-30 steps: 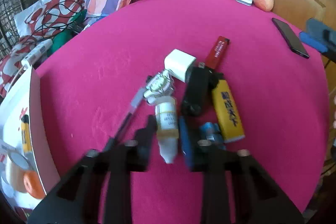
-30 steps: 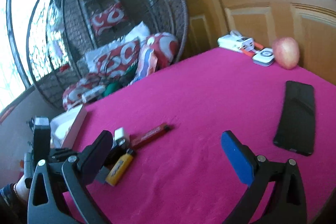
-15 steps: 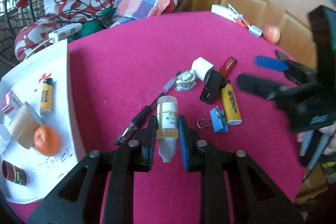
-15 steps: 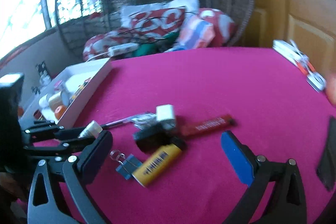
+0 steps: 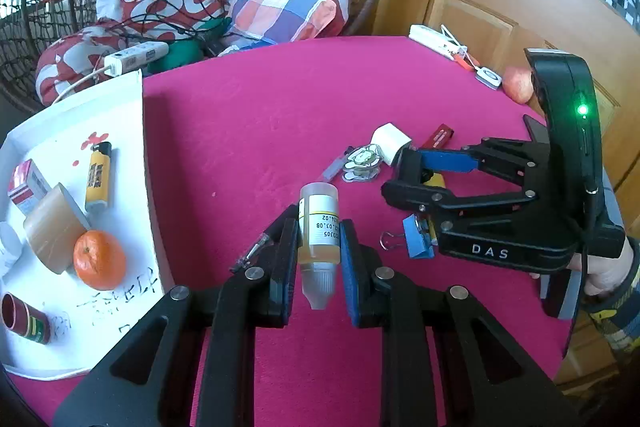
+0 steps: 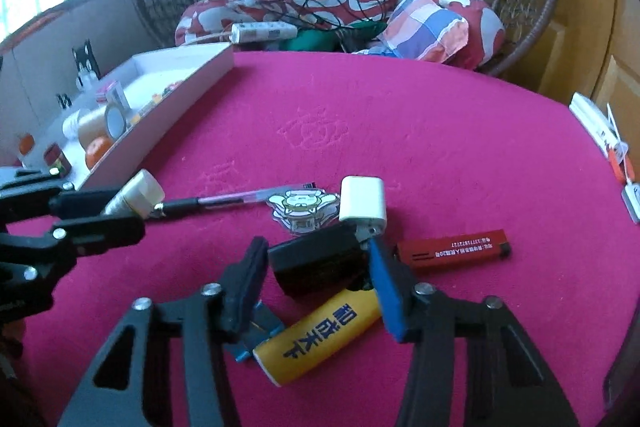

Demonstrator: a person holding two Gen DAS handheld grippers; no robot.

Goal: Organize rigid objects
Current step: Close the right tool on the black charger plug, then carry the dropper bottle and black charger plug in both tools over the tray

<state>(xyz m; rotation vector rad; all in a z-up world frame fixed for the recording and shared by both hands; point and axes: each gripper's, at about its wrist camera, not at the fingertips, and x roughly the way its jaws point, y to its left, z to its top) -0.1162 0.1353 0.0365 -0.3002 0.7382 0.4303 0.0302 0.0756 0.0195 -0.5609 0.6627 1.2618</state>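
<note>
My left gripper (image 5: 319, 247) is shut on a small bottle of yellow liquid (image 5: 319, 227), held above the pink tablecloth; the bottle also shows in the right wrist view (image 6: 136, 193). My right gripper (image 6: 318, 275) is open, its fingers on either side of a black box (image 6: 318, 265) that lies in a pile with a yellow lighter (image 6: 320, 337), a red lighter (image 6: 454, 249), a white charger (image 6: 364, 205), a cartoon sticker (image 6: 302, 207), a pen (image 6: 224, 205) and a blue binder clip (image 5: 416, 241).
A white tray (image 5: 120, 131) at the left holds an orange (image 5: 99, 259), a tape roll (image 5: 52, 227), a yellow lighter (image 5: 98, 177) and small boxes. An apple (image 5: 518, 89) and a white device (image 5: 438, 41) lie at the table's far edge. Cushions lie in a wicker chair behind.
My left gripper closed on the bottle and lifted it off the pile toward the tray side. My right gripper came down over the pile and now straddles the black box.
</note>
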